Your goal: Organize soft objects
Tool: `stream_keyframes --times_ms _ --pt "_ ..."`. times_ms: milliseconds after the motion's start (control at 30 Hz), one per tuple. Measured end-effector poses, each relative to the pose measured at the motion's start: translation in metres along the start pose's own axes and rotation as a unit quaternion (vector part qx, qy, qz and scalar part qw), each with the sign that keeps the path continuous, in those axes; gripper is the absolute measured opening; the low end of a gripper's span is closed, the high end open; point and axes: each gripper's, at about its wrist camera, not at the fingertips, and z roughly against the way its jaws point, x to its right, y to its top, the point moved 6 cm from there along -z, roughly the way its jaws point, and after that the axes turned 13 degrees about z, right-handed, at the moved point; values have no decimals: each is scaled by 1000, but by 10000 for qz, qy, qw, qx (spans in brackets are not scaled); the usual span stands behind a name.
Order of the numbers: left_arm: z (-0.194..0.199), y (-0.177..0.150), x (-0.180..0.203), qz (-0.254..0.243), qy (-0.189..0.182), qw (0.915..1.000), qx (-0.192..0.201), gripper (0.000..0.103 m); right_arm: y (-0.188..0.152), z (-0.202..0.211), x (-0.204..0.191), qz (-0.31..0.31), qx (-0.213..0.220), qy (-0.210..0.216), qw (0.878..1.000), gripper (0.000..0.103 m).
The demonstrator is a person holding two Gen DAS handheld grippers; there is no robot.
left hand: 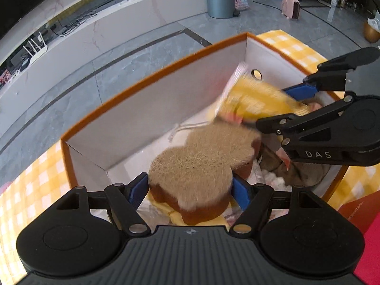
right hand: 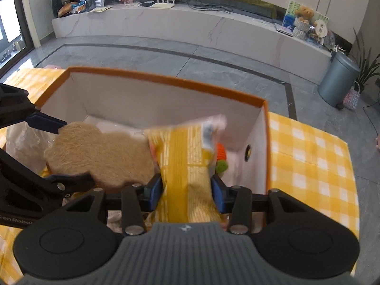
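My left gripper [left hand: 190, 190] is shut on a furry tan and brown toast-shaped plush [left hand: 201, 163] and holds it over the orange-rimmed white box [left hand: 133, 118]. My right gripper [right hand: 187, 192] is shut on a yellow striped packet of soft goods [right hand: 185, 156], also over the box [right hand: 166, 99]. The two held things overlap at mid box. In the left wrist view the packet [left hand: 254, 99] and right gripper [left hand: 280, 109] come in from the right. In the right wrist view the plush [right hand: 99, 152] and left gripper [right hand: 59, 152] come in from the left.
The box stands on a yellow checked tablecloth [right hand: 308, 156]. Inside lie plastic-wrapped soft items [left hand: 273, 175], a brownish cloth [left hand: 296, 168] and an orange and green knitted piece [right hand: 222, 156]. A red object [left hand: 365, 232] sits at the right. Grey floor and a bin [right hand: 337, 80] lie beyond.
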Motion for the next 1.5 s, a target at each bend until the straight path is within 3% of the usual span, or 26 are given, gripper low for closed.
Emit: stream_keyframes --times_ms 100,400,667,900,1167,1367,1500 --pt "0 -2 0 87 -54 9999 -44 95 2 -1 1 -30 28 -43 10000 59" --pt "38 0 -4 460 -262 9986 53 98 7 33 2 -38 -25 -84 10000 67" --pt "100 4 8 330 -101 9987 388 99 6 104 -3 -253 127 -105 9995 68" --pt "182 -10 19 349 -110 9948 952 100 -4 194 -19 -352 641 -141 9972 75" --pt "272 -51 52 147 93 9835 1800 99 -34 294 -45 -513 1538 -40 9868 92" --pt "310 -91 71 155 108 9715 2363 99 -71 341 -76 -473 2143 -100 9756 95" --pt "322 -114 72 299 69 9657 2577 99 -100 358 -97 -454 2571 -394 9645 98"
